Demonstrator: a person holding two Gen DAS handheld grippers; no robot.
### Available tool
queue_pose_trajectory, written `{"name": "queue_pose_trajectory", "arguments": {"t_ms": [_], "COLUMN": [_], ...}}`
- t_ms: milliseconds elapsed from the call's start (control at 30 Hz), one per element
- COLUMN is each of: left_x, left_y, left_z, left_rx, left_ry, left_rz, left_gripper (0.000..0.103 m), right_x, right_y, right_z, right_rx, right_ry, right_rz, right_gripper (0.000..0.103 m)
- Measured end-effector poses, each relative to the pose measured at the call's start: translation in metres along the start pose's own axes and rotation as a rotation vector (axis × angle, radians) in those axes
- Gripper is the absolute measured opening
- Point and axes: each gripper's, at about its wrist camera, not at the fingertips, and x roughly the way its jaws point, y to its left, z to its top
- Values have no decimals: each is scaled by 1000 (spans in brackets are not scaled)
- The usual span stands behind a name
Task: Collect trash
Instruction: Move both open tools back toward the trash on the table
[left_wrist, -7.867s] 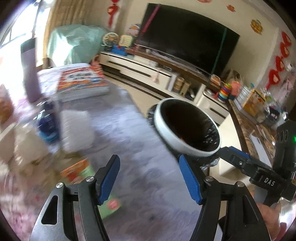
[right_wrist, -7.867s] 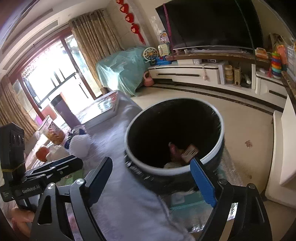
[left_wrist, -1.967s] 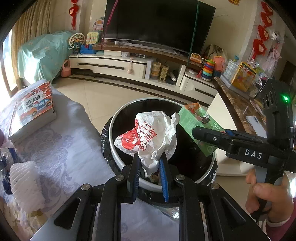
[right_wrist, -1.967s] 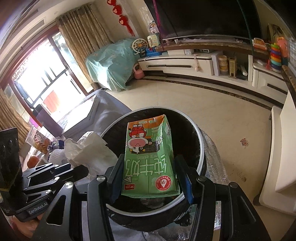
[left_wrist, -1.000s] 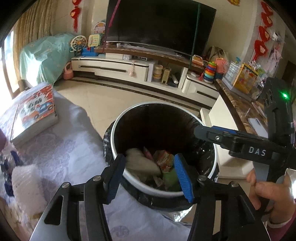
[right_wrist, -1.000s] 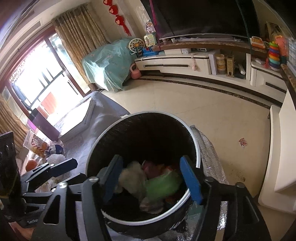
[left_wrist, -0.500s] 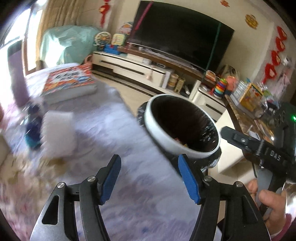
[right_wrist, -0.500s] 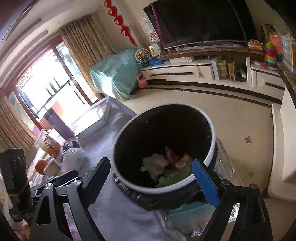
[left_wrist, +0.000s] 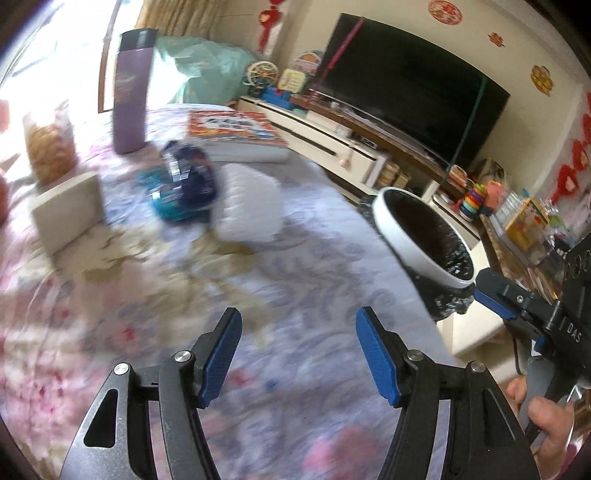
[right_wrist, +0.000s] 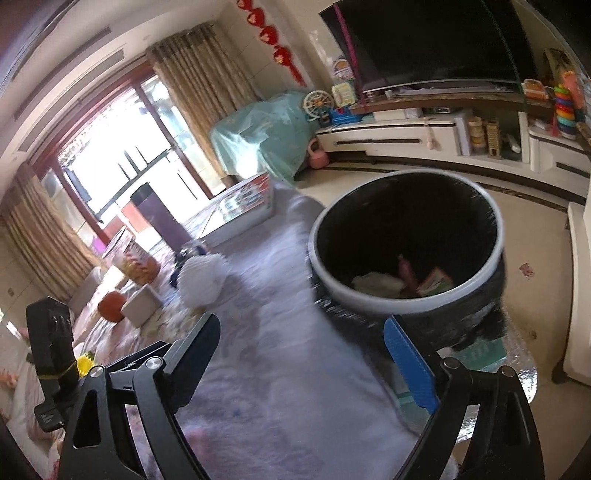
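Note:
My left gripper (left_wrist: 299, 354) is open and empty above the flowered tablecloth (left_wrist: 303, 280). My right gripper (right_wrist: 306, 362) is open and empty near the table's edge, beside the black bin with a white rim (right_wrist: 369, 291). The bin also shows in the left wrist view (left_wrist: 391, 236) at the right. Inside it lie a white paper wrapper (right_wrist: 376, 282) and a green carton (right_wrist: 436, 282). On the table, blurred, are a white foam net (left_wrist: 251, 206), a blue and purple wrapper (left_wrist: 184, 184) and a beige box (left_wrist: 70, 210).
A purple flask (left_wrist: 129, 92), a snack jar (left_wrist: 50, 147) and a stack of books (left_wrist: 236, 136) stand at the table's far end. An orange (right_wrist: 112, 306) lies by the box. A TV cabinet (right_wrist: 424, 136) runs along the wall beyond bare floor.
Both grippers dropped the wrapper and the carton into the bin and opened. Since then the left has swung left over the table; the right has drawn back from the bin.

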Motion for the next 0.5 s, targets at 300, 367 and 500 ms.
{"name": "queue_pose_trajectory", "arguments": {"t_ms": [300,367,500], "left_x": [-33,-37,-45], "left_y": [41,47,67], "left_z": [-10,-12,-10], "left_rx": [-72,-84,-113], "left_ry": [-18,-20,-25], "left_rz": [57,69,92], "left_gripper": [64,64,64], "right_x": [24,29,42], "right_y": [40,48,64], "right_z": [-16,-19,-24], "right_rx": [-46,-59,-85], "right_ry": [47,56,77], "right_rz": [55,65,79], "right_gripper": [92,92,92]}}
